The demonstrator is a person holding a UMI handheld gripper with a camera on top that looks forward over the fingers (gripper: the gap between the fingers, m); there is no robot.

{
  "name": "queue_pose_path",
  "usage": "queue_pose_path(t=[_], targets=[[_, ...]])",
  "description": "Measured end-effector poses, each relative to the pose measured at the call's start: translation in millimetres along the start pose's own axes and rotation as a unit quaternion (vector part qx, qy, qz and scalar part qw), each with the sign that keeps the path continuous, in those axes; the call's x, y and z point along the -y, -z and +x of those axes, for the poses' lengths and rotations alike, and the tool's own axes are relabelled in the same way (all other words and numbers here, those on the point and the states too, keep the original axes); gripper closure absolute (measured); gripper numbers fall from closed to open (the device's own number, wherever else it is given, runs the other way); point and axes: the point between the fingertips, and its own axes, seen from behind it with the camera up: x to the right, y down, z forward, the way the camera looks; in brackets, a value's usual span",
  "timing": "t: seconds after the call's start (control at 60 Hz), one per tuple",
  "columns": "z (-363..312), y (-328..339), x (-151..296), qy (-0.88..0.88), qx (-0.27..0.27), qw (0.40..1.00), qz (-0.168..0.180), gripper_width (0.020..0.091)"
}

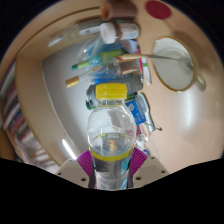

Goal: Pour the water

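Gripper (109, 166) clamped on clear water bottle (110, 135), yellow cap (110, 93) pointing away along the fingers. Held upright over cluttered table (45, 70). White bowl (172, 60) lying well beyond, ahead and right: likely pouring target, needing forward reach, then tilt.

A single wide-angle camera rides on the gripper (109, 167) and looks forward along its two fingers, tilted down at a pale tabletop (50, 95). It sits very near a clear bottle (110, 135), which fills the near middle; the tabletop's far edge curves across behind it.
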Motion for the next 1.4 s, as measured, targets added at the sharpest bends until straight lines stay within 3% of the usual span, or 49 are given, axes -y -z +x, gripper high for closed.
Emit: queue_pose_path(t=[0.133,0.317,0.483,0.617,0.733,0.833,0.883,0.967,1.083,1.15,1.283,1.4], targets=[[0.6,5.5,38.5,-0.127,0.031,0.991,0.043,0.0662],[-4.3,17.1,64.5,-0.246,0.074,0.964,0.073,0.0666],[-17.9,20.3,72.9,-0.276,0.104,0.953,0.076,0.0666],[-35.0,20.8,66.3,-0.263,0.117,0.956,0.056,0.0665],[-71.2,29.3,43.4,-0.106,0.105,0.988,0.026,0.0666],[-134.2,52.4,31.2,0.116,0.096,0.988,0.026,0.0666],[-175.9,69.9,32.6,0.250,0.099,0.962,0.045,0.0659],[-241.3,110.0,71.8,0.466,0.090,0.873,0.118,0.0661],[-290.9,146.6,138.5,0.651,0.017,0.718,0.246,0.0656],[-273.4,156.6,189.9,0.698,-0.041,0.657,0.284,0.0631],[-168.9,145.1,284.9,0.742,-0.164,0.591,0.271,0.0597],[-86.9,132.3,318.7,0.761,-0.198,0.575,0.224,0.0581]])
